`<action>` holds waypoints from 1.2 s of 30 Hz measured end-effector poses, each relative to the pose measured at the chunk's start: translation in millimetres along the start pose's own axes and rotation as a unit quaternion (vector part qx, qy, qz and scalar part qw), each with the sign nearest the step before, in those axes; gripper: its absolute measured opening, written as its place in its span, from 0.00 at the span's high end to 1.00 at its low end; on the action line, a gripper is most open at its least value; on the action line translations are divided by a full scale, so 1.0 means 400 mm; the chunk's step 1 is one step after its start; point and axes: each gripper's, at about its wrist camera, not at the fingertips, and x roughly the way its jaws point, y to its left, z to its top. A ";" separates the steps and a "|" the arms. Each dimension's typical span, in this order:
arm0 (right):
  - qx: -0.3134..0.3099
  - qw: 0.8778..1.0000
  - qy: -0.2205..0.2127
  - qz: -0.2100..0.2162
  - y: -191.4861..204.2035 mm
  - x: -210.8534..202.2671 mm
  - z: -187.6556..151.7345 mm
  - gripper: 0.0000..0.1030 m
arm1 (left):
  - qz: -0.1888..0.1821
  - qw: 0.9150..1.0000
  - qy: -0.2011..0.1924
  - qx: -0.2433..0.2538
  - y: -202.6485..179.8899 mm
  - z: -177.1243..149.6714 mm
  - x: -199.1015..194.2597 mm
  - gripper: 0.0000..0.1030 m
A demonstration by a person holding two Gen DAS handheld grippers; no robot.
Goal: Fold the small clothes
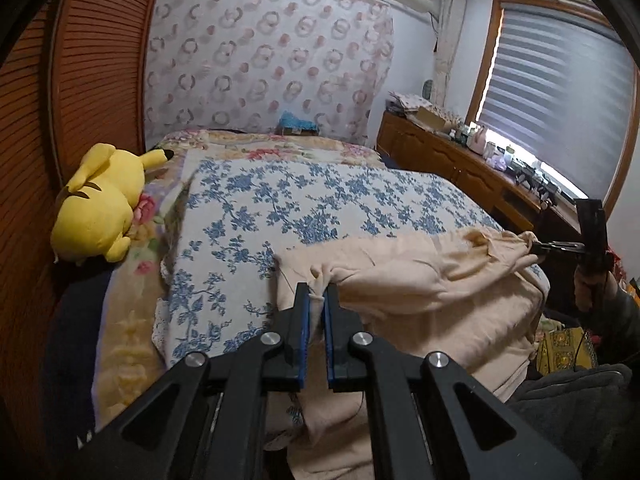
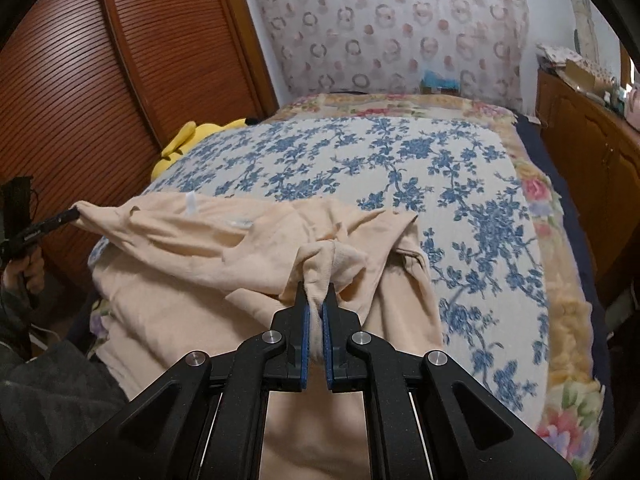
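Observation:
A beige garment (image 1: 420, 280) lies crumpled over the near edge of the bed, on a blue-flowered white cover (image 1: 280, 208). My left gripper (image 1: 317, 292) is shut on a bunched edge of it. My right gripper (image 2: 316, 294) is shut on another bunched part of the garment (image 2: 224, 248). In the left wrist view the right gripper (image 1: 538, 249) pinches the garment's far right end. In the right wrist view the left gripper (image 2: 74, 213) pinches its far left end. The cloth hangs stretched between them.
A yellow plush toy (image 1: 100, 204) lies at the bed's left side beside a slatted wooden door (image 1: 88, 60). A wooden dresser (image 1: 460, 160) with small items stands at the right under a window. A patterned headboard cover (image 1: 264, 56) stands behind the bed.

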 end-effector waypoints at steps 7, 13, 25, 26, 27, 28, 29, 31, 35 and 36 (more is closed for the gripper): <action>-0.016 1.000 0.019 -0.011 0.020 -0.057 -0.029 0.97 | 0.019 1.000 0.001 0.008 -0.024 -0.001 -0.023 0.93; -0.014 1.000 0.012 -0.021 0.021 -0.061 -0.040 0.95 | 0.041 0.999 -0.006 0.006 -0.020 0.018 -0.026 0.83; -0.028 0.997 -0.029 -0.061 0.013 -0.063 0.028 0.76 | 0.057 0.998 0.005 0.029 -0.025 0.036 0.062 0.40; -0.028 0.997 -0.028 -0.066 0.010 -0.051 0.032 0.73 | 0.055 0.998 0.010 0.032 -0.025 0.039 0.080 0.40; -0.029 0.996 -0.028 -0.073 0.006 -0.041 0.034 0.73 | 0.054 0.998 0.015 0.032 -0.024 0.040 0.097 0.40; -0.029 0.996 -0.031 -0.077 0.004 -0.034 0.036 0.73 | 0.053 0.998 0.019 0.032 -0.023 0.041 0.111 0.39; -0.028 0.996 -0.035 -0.080 0.000 -0.023 0.038 0.73 | 0.051 0.998 0.023 0.032 -0.021 0.041 0.125 0.39; -0.022 0.996 -0.036 -0.083 -0.009 -0.004 0.043 0.71 | 0.050 0.998 0.036 0.031 -0.011 0.042 0.165 0.39; -0.014 0.995 -0.034 -0.093 -0.026 0.035 0.053 0.66 | 0.066 0.996 0.061 0.027 0.018 0.046 0.238 0.39; -0.012 0.995 -0.033 -0.094 -0.031 0.044 0.055 0.65 | 0.069 0.995 0.066 0.022 0.029 0.046 0.254 0.39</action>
